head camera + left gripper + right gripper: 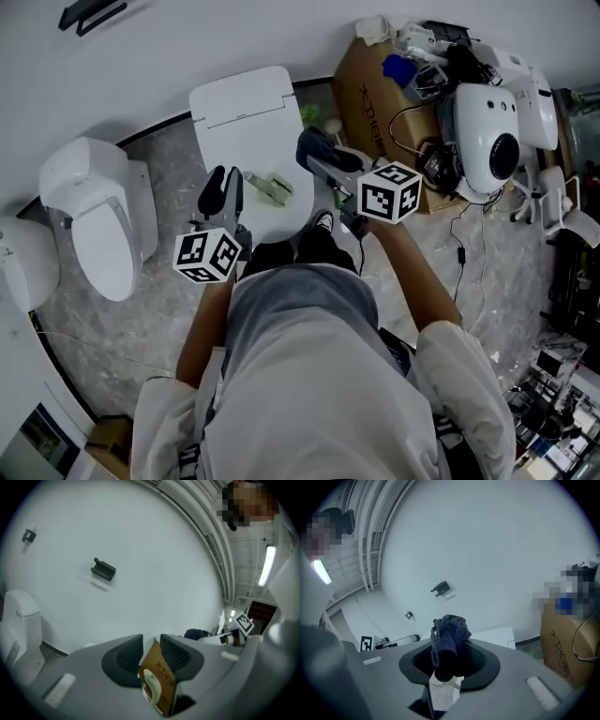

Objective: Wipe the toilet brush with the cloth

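Right tool (pixel 450 663) clamps cloth (pixel 449 634); left tool (pixel 152 652) pinches brown packet (pixel 160 684), lower end hidden.

Your washroom: white wall (pixel 234 37), grey marbled floor (pixel 112 337).
One white toilet (pixel 248 122) stands before you, another toilet (pixel 94 216) at your left, both against the wall; a cardboard box (pixel 370 94) sits right, a black bracket (pixel 91 14) high up.

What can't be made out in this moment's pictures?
- Head view: pale object seen against the toilet lid, too small to tell whether it is the brush.
- Left gripper view: brown card held by the left gripper, lower end sunk in the gripper body.
- Right gripper view: white piece in the right gripper, mostly hidden under the cloth.
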### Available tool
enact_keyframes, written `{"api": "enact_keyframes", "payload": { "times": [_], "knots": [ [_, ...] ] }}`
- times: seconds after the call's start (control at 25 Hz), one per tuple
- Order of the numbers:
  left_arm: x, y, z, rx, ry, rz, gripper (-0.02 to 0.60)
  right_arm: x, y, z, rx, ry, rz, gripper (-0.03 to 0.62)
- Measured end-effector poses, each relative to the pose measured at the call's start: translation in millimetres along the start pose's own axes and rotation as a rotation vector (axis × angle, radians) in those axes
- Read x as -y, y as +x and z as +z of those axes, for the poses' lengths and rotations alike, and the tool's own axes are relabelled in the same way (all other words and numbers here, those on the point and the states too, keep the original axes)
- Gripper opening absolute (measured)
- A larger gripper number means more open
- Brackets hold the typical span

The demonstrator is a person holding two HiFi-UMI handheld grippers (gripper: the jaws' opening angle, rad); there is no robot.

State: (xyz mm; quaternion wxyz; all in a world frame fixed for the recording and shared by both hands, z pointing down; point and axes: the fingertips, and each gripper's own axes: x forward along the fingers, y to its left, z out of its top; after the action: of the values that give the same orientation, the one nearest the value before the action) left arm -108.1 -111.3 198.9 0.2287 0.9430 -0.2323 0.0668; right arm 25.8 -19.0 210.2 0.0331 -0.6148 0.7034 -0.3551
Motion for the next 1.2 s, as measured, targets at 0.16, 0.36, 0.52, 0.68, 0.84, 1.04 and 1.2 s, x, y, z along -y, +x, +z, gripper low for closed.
{"api": "enact_keyframes", "payload": {
  "times": [0.16,0.36,0.52,0.68,0.84,1.04,1.2],
  "knots": [
    [9,-14,22,0.036,-0.025,-0.016,0.0,-3,-13,19,0.056,-0.063,-0.034,0.103],
    [22,-35,47,0.072,-0.006,-0.052,0.0,-18,-26,32,0.083,-0.125,-0.026,0.104],
    [37,-51,59,0.078,0.03,-0.07,0.0,-36,-44,43,0.111,-0.204,-0.023,0.103],
    [47,-60,61,0.08,0.024,-0.085,0.0,-49,-60,48,0.117,-0.257,-0.018,0.104],
    [56,-69,65,0.086,0.048,-0.089,0.0,-60,-73,48,0.103,-0.295,-0.025,0.104],
    [62,-77,63,0.086,0.079,-0.086,0.0,-70,-86,41,0.086,-0.337,-0.045,0.103],
    [64,-81,60,0.078,0.091,-0.052,0.0,-78,-98,41,0.108,-0.366,-0.076,0.103]
  ]
}}
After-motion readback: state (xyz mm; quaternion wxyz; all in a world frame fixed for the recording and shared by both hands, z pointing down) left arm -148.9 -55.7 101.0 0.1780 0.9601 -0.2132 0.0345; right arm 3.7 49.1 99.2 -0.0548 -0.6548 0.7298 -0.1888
